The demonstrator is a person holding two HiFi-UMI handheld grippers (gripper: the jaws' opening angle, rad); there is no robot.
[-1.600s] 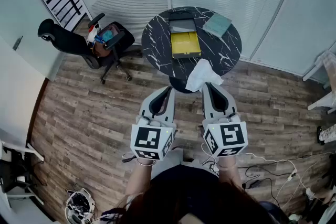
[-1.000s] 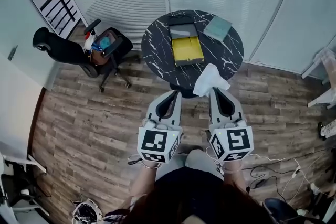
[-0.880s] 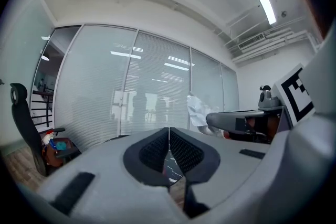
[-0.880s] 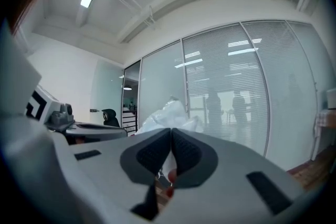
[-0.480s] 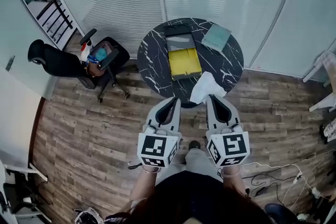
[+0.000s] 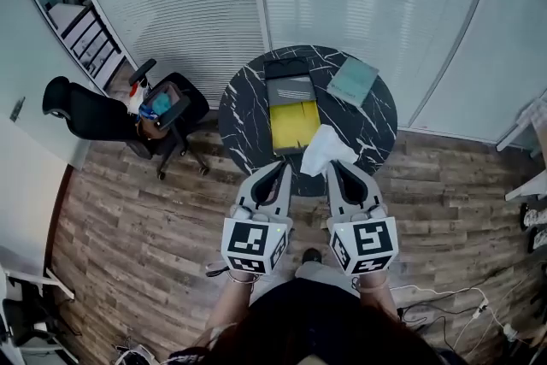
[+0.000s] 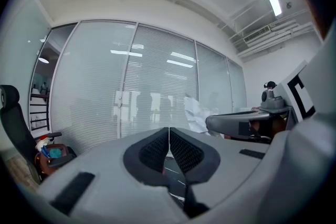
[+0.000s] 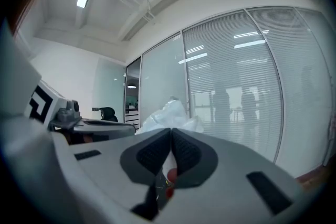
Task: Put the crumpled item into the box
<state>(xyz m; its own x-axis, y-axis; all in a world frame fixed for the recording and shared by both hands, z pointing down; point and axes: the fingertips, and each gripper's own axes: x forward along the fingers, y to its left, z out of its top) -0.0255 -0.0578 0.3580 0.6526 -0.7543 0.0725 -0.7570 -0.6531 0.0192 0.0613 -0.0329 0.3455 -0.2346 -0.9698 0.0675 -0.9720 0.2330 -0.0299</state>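
The right gripper [image 8: 171, 132] has its jaws pinched together on a corner of the white crumpled sheet [image 6: 325, 148]. The sheet billows up from the tips, in the air just over the near edge of the round black marble-patterned table [image 6: 235, 111]. The left gripper [image 7: 168, 131] sits alongside, closed on nothing. The open box with the yellow inside [image 6: 293, 126] lies just beyond at mid-table, with a pale green flat pad [image 6: 353, 82] to its right. Now the carry: best to reach forward and a touch left, bring the whole bundle above the yellow cavity, lower it inside the walls, and only then part the jaws. Let go early and the light sheet could drape over the rim.
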